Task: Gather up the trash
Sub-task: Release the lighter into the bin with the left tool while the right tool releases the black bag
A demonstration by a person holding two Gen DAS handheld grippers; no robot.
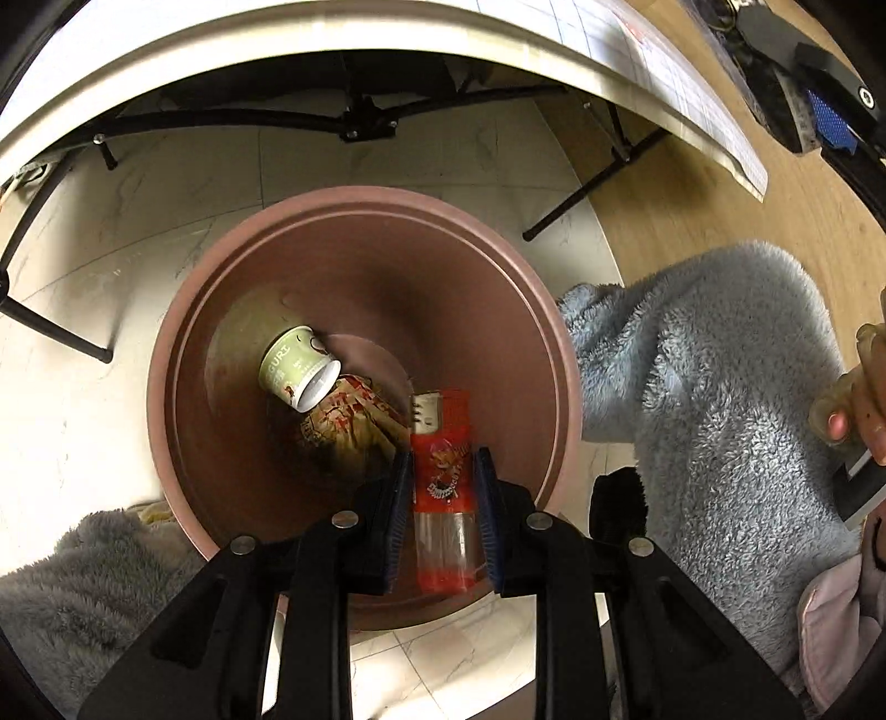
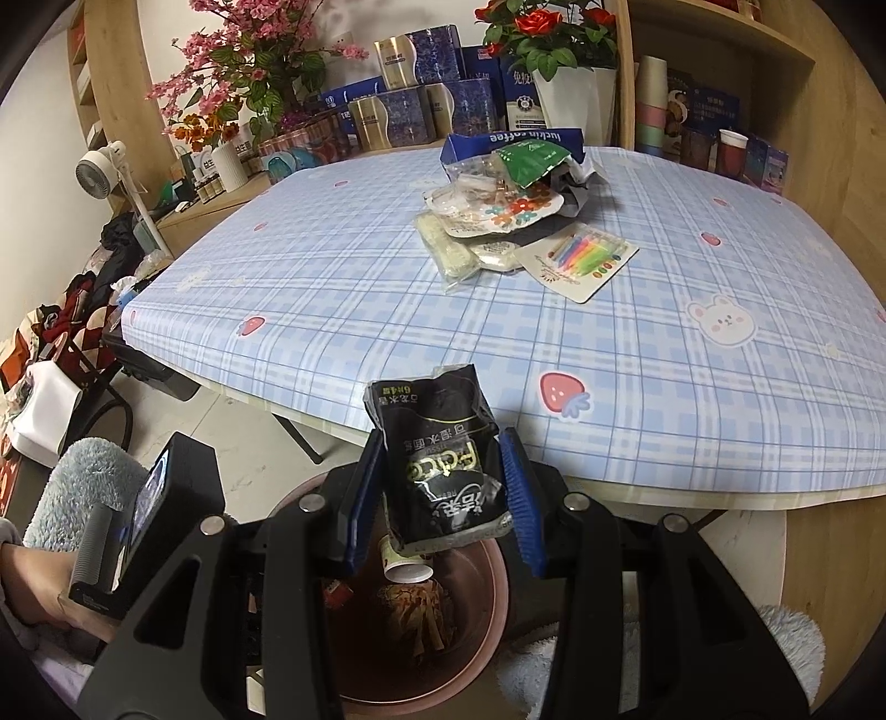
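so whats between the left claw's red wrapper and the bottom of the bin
Open air only: in the left wrist view the red wrapper, pinched in the left claw, hangs over the brown bin. At the bottom lie a green cup and a crumpled printed wrapper.

checked tablecloth (image 2: 387,288), rose pot (image 2: 570,94), fan (image 2: 99,163)

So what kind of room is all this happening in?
Most likely a lived-in home dining or living room: a table under a plaid cartoon cloth, potted flowers, wooden shelves crammed with boxes, and a brown bin on the tiled floor.
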